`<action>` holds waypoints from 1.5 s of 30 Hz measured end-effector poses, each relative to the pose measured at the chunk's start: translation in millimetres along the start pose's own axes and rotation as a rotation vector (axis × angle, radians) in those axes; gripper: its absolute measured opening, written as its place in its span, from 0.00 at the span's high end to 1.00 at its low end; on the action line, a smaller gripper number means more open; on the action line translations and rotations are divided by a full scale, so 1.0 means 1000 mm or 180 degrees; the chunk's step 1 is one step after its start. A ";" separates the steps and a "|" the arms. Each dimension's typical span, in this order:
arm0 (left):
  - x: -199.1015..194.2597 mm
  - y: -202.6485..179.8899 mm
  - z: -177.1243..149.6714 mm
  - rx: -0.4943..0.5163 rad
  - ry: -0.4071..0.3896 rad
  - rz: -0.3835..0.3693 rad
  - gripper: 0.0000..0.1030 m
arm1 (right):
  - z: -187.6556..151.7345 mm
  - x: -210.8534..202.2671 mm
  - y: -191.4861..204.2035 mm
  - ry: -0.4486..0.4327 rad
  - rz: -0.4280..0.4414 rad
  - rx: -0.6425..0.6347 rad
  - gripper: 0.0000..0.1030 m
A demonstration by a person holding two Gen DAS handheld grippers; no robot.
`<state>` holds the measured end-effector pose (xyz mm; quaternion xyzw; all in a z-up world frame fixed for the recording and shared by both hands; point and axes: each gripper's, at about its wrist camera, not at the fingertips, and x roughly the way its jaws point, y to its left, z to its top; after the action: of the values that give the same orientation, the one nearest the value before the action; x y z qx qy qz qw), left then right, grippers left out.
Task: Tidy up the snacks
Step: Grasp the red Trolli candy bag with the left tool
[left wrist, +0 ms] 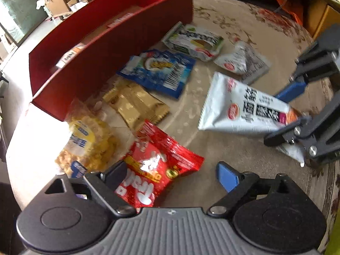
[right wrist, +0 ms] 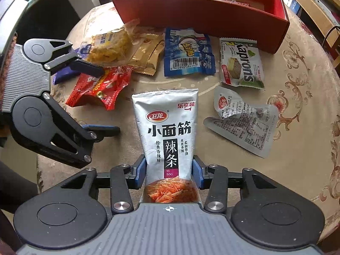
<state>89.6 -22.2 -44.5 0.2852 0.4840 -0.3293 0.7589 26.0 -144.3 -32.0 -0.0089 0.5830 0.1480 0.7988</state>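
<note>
Holding the white bag (right wrist: 167,131) by its sides in the right tongs (right wrist: 169,173). Keeping the left tongs (left wrist: 170,176) wide over the red bag (left wrist: 157,167). Maybe dropping the white bag before reaching the red box (right wrist: 204,14), from gripping too loosely.

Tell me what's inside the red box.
The red box holds a brown cardboard piece with a red-and-white label, plus a white packet. Its near wall hides the rest.

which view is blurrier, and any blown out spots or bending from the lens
Left wrist view: motion-smeared, worst on the white spicy-strip packet; table edge blown out white; red box bows. Right wrist view: sharp, packet print readable, table rim curves.
</note>
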 end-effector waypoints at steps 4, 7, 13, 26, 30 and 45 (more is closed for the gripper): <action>-0.003 0.009 0.003 0.0020 -0.0039 -0.0034 0.14 | -0.001 -0.002 -0.001 0.0000 0.0029 0.0010 0.47; 0.005 0.016 0.003 -0.0004 0.0017 -0.0072 0.13 | -0.001 -0.002 -0.002 0.0009 0.0041 0.0010 0.47; 0.011 0.018 0.002 -0.0303 0.0137 -0.0180 0.14 | 0.001 0.002 -0.001 0.0037 0.0019 -0.0006 0.46; -0.005 -0.017 -0.013 -0.0992 0.0217 0.0321 0.24 | -0.001 0.004 -0.001 -0.0048 -0.0080 -0.0044 0.42; 0.001 -0.006 -0.014 -0.1328 0.0224 0.0404 0.17 | 0.000 0.006 0.000 -0.0089 -0.0056 -0.0071 0.35; 0.009 0.008 -0.025 -0.1697 0.0178 0.0369 0.01 | -0.003 0.014 0.009 -0.0083 -0.0278 0.0012 0.10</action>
<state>84.7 -0.3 -61.1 0.1116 0.5573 -0.1382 0.8111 25.3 -133.3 -44.6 -0.0309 0.5719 0.1120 0.8121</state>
